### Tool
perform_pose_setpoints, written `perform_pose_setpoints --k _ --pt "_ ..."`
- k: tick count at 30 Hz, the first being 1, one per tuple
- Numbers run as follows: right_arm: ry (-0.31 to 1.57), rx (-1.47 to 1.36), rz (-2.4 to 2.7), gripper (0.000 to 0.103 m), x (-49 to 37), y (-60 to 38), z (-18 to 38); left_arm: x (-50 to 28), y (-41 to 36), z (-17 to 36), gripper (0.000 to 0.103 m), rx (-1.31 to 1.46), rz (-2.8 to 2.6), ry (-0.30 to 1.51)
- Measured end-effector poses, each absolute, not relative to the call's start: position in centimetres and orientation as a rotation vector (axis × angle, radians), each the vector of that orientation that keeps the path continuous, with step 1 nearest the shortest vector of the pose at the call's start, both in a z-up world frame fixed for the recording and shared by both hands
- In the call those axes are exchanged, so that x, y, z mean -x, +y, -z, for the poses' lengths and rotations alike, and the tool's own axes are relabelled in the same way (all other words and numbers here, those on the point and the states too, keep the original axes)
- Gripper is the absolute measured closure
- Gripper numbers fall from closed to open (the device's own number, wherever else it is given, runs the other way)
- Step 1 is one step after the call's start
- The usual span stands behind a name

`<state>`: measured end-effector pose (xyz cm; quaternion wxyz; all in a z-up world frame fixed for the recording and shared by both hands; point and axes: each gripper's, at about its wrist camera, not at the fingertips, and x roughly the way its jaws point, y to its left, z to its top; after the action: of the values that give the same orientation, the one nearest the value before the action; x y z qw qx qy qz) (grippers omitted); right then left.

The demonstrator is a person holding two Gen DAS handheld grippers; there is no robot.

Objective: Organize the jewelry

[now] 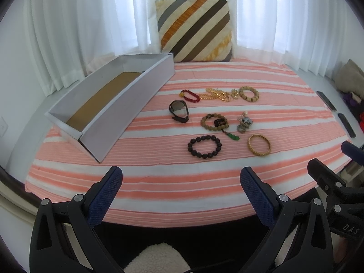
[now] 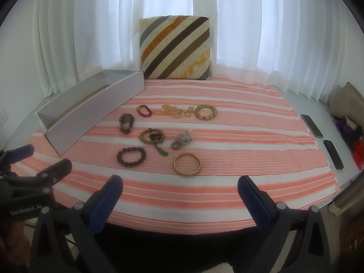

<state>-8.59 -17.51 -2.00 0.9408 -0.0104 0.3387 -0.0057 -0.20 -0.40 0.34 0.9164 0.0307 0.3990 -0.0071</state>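
Jewelry lies on a pink-and-white striped cloth [image 1: 159,182]: a dark bead bracelet [image 1: 204,146], a gold bangle [image 1: 259,145], a tan bead bracelet with a green pendant [image 1: 215,122], a small pile of rings [image 1: 244,122], a red bead bracelet [image 1: 190,95], a gold chain [image 1: 218,94], a wooden bead bracelet [image 1: 249,94] and sunglasses [image 1: 179,111]. An open white box [image 1: 109,104] with a brown floor stands at the left. My left gripper [image 1: 181,182] is open and empty near the front edge. My right gripper [image 2: 180,190] is open and empty, just short of the gold bangle [image 2: 187,164].
A striped cushion [image 1: 195,29] leans against white curtains at the back. Two dark phones or remotes [image 2: 312,125] [image 2: 333,154] lie on the white surface right of the cloth. Clothes are piled at the far right [image 2: 355,136].
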Motion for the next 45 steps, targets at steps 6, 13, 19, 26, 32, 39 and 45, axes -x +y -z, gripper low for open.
perform_pose_setpoints --k 6,13,19,26,32,39,45 --pt "0.69 0.02 0.01 0.0 8.63 -17.61 1.95 0.28 -0.48 -0.52 0.001 -0.065 0.016 0.819" --pt "0.691 0.019 0.009 0.0 8.69 -17.58 1.97 0.3 -0.52 -0.51 0.001 -0.065 0.017 0.82" --pt "0.69 0.016 0.009 0.0 8.68 -17.57 1.98 0.34 -0.57 -0.58 0.001 -0.066 0.018 0.819" --pt "0.691 0.013 0.005 0.0 8.97 -17.26 2.24 0.33 -0.59 -0.55 0.001 -0.068 0.018 0.818" --pt "0.692 0.009 0.003 0.0 9.11 -17.26 2.33 0.31 -0.53 -0.55 0.001 -0.066 0.018 0.819" --pt "0.693 0.009 0.003 0.0 9.14 -17.24 2.36 0.34 -0.52 -0.53 0.001 -0.068 0.018 0.819" --pt "0.693 0.007 0.002 0.0 9.18 -17.26 2.37 0.35 -0.5 -0.53 0.001 -0.067 0.019 0.818"
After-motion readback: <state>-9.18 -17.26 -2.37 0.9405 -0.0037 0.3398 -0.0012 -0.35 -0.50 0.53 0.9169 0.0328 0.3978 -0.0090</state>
